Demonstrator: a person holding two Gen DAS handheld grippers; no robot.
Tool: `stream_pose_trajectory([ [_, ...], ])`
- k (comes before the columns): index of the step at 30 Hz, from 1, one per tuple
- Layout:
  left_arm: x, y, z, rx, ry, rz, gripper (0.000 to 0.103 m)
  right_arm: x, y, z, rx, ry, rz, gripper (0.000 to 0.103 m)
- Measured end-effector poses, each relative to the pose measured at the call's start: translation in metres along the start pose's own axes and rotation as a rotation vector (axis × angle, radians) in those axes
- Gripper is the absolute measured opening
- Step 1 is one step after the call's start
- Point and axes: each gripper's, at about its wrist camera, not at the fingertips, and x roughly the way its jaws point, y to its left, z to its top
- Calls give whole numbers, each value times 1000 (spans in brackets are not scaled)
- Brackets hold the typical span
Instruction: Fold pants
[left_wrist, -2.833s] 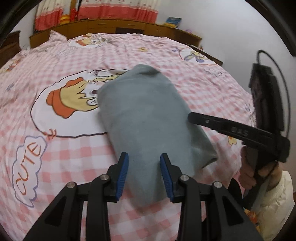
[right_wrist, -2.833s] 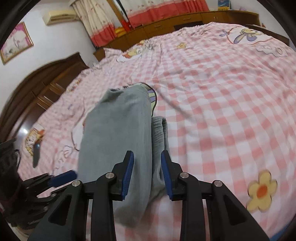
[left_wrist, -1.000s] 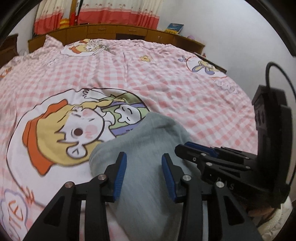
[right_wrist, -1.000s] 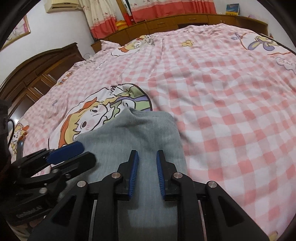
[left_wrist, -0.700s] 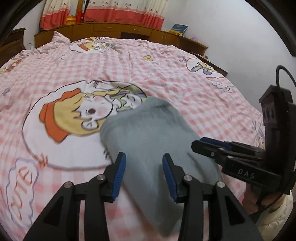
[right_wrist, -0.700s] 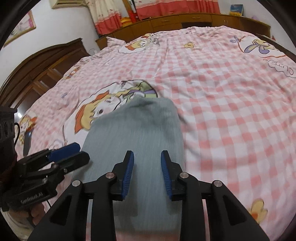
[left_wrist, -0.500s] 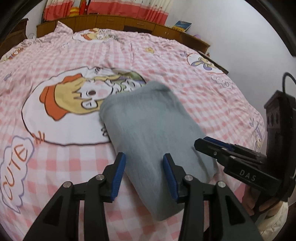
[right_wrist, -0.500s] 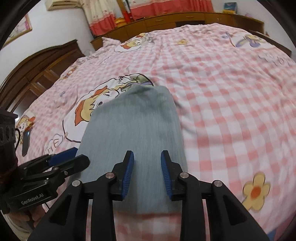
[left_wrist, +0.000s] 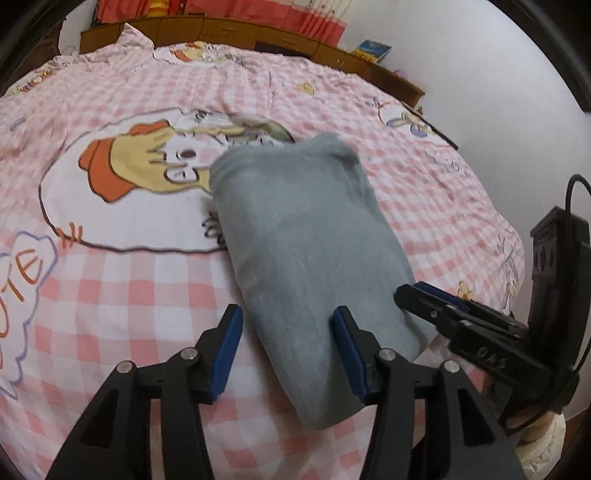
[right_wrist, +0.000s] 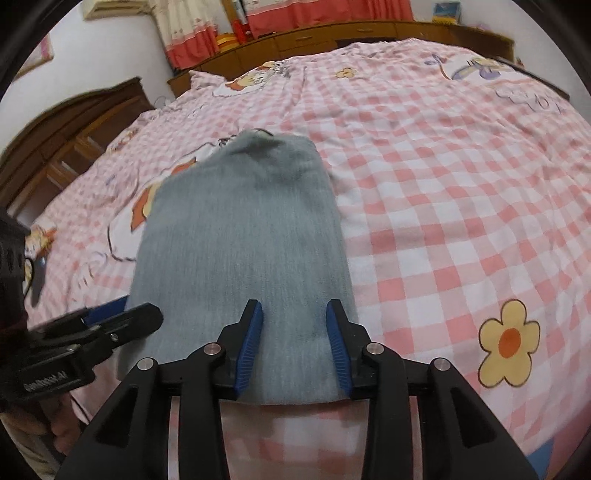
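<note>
The grey pants (left_wrist: 306, 236) lie folded into a thick oblong bundle on the pink checked bed cover (left_wrist: 129, 280); they also show in the right wrist view (right_wrist: 240, 236). My left gripper (left_wrist: 286, 350) is open above the bundle's near end, holding nothing. My right gripper (right_wrist: 293, 339) is open over the bundle's near edge, holding nothing. Each gripper appears in the other's view: the right one at the right (left_wrist: 436, 302), the left one at the lower left (right_wrist: 122, 321).
The bed cover carries a cartoon girl print (left_wrist: 147, 158) left of the pants and a yellow flower (right_wrist: 509, 341) to the right. A wooden headboard shelf (left_wrist: 229, 33) and red curtains stand at the far end. A dark wardrobe (right_wrist: 62, 147) is on the left.
Both grippers have pulled back and risen from the bundle. The right gripper, nearly shut a second ago, has opened. The folded pants stay lying on the bed.
</note>
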Motion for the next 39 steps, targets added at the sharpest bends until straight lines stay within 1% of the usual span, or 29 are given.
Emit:
stream_pose_trajectory([
  [1,-3,0,3,2,-17,8,53,-6,-3,5,39,-9,28,37],
  [3,-4,1,9,-1,-35,23,53,-14,-8,12,74,-34,63,39],
  [4,-4,2,13,-7,-42,29,53,-16,-10,16,80,-49,65,41],
  [5,-4,4,17,-18,-47,35,53,-17,-11,21,75,-59,54,46],
  [6,-3,8,22,-43,-48,35,53,-15,-12,25,66,-66,33,47],
  [7,-1,12,25,-68,-42,23,53,-11,-13,30,61,-61,15,47],
  [8,1,14,26,-84,-36,11,53,-6,-15,32,61,-52,21,47],
  [9,5,17,28,-100,-24,-1,53,-1,-17,35,66,-42,41,47],
  [10,10,19,30,-114,-9,-8,53,10,-22,37,86,-22,82,47],
  [13,21,22,31,-131,11,-20,54,32,-36,37,169,33,92,47],
  [15,26,23,31,-136,14,-18,56,39,-41,35,200,36,126,49],
  [17,31,26,29,-143,21,-19,58,43,-42,34,192,26,149,51],
  [21,37,30,28,-164,22,-43,59,52,-39,35,178,17,174,56],
  [26,41,28,30,-156,30,-61,58,58,-27,33,112,-11,143,57],
  [27,41,27,30,-152,23,-58,58,56,-27,32,109,-19,142,54],
  [28,40,26,28,-147,12,-55,55,55,-27,30,117,-25,152,48],
  [29,39,24,27,-145,4,-49,51,52,-27,27,151,-36,187,38],
  [30,38,24,26,-149,-4,-51,49,50,-26,26,172,-49,185,37],
  [31,35,25,26,-157,-9,-59,43,47,-23,24,166,-65,171,36],
  [32,33,27,26,-167,-13,-74,38,43,-18,23,146,-87,151,32],
  [33,29,29,27,-173,-17,-93,36,39,-16,22,144,-100,145,27],
  [36,17,31,29,-172,-21,-126,32,23,-10,24,154,-146,170,21],
  [37,12,32,29,-171,-26,-129,32,17,-5,25,148,-160,183,21],
  [39,-3,36,30,-149,-66,-105,31,8,9,27,116,-170,195,20],
])
